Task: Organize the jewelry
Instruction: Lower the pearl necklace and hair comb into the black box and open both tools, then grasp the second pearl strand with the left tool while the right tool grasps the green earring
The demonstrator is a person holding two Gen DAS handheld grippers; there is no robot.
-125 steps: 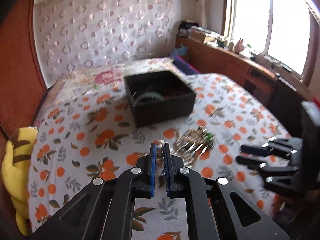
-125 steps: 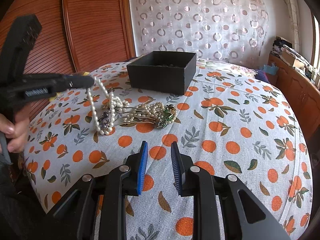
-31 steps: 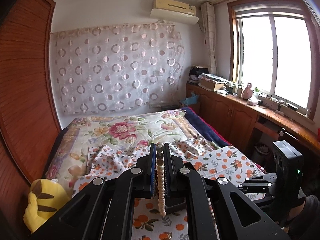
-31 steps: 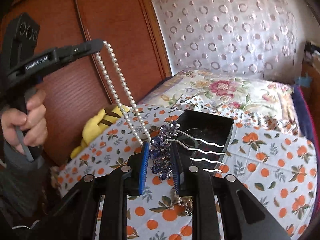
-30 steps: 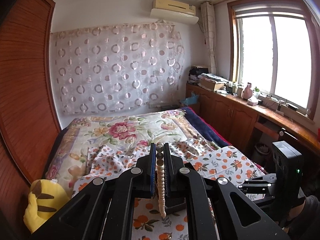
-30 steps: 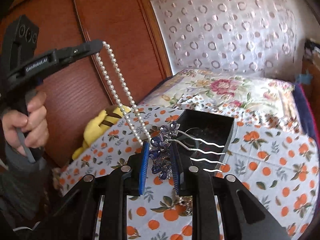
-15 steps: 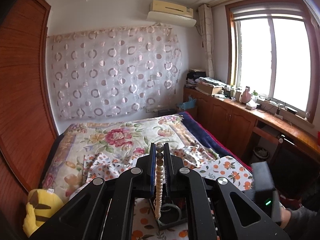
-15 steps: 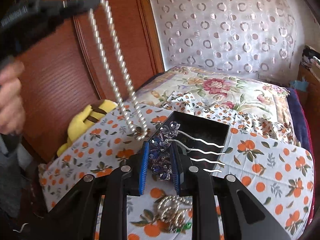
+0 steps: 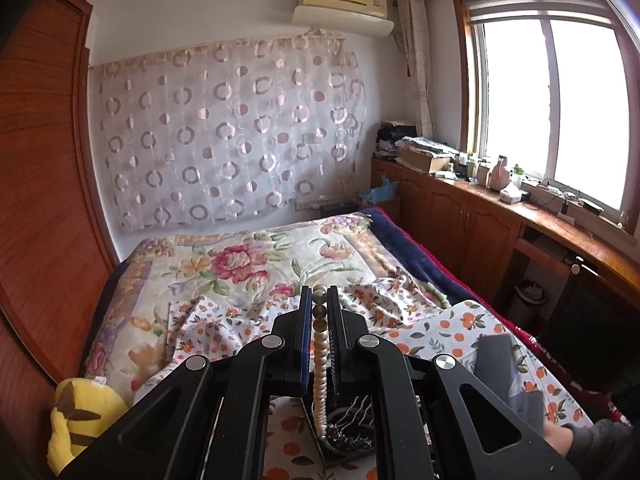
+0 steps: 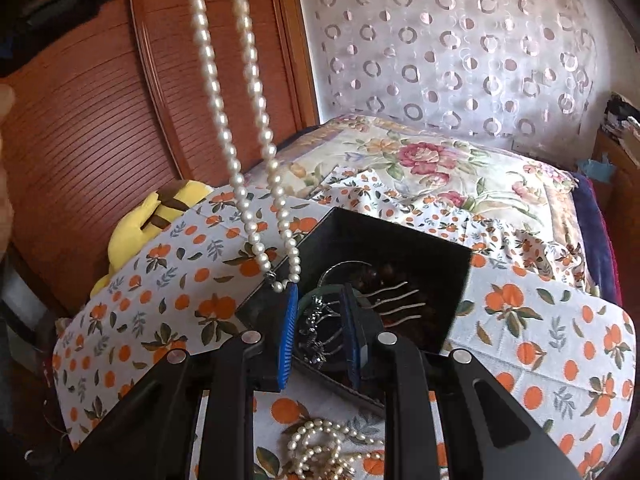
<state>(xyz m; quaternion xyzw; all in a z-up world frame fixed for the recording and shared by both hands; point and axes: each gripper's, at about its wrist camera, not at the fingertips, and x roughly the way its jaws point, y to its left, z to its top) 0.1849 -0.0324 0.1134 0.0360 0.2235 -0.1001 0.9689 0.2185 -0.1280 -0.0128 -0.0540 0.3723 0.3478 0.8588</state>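
R gripper (image 10: 320, 332) fingers now spread, comb (image 10: 384, 300) dropped in box (image 10: 460, 264); L gripper (image 9: 319, 312) pinching pearls (image 9: 320, 380) above box—next in.

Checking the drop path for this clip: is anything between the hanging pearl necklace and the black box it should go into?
Nothing solid bars the way. The pearl necklace hangs from the left gripper, its low end at the near-left edge of the open black box. The right gripper hovers open over the box, close beside it.
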